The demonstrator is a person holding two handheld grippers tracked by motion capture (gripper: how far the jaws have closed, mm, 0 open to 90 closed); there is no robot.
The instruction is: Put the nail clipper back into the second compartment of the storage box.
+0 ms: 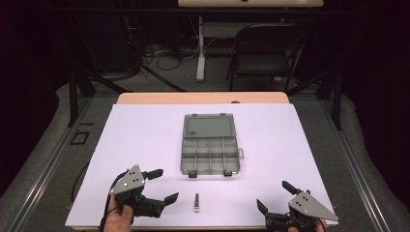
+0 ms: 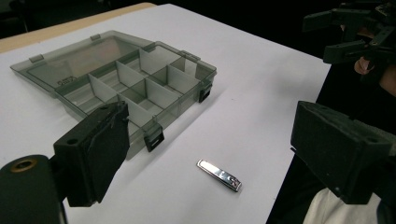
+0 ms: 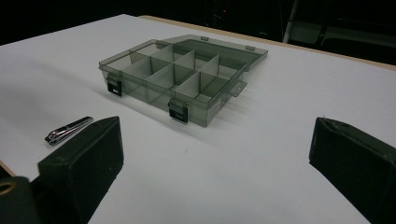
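Nail clipper (image 1: 196,202) lies in the lower middle of the high view on the white sheet (image 1: 145,135), below the open compartment box (image 1: 210,145). At lower left the left gripper (image 1: 163,186) has its jaws spread wide around nothing; at lower right the right gripper (image 1: 273,195) is likewise spread and empty.

Left gripper view: the clipper (image 2: 219,175) sits at lower centre between the parted jaws, the box (image 2: 116,79) at upper left.

Right gripper view: the clipper (image 3: 68,130) lies at left, the box (image 3: 182,77) at upper centre, the jaws wide apart.

free: sheet (image 1: 145,140) around clipper (image 1: 196,202) | obstacle: open box (image 1: 211,144) beyond
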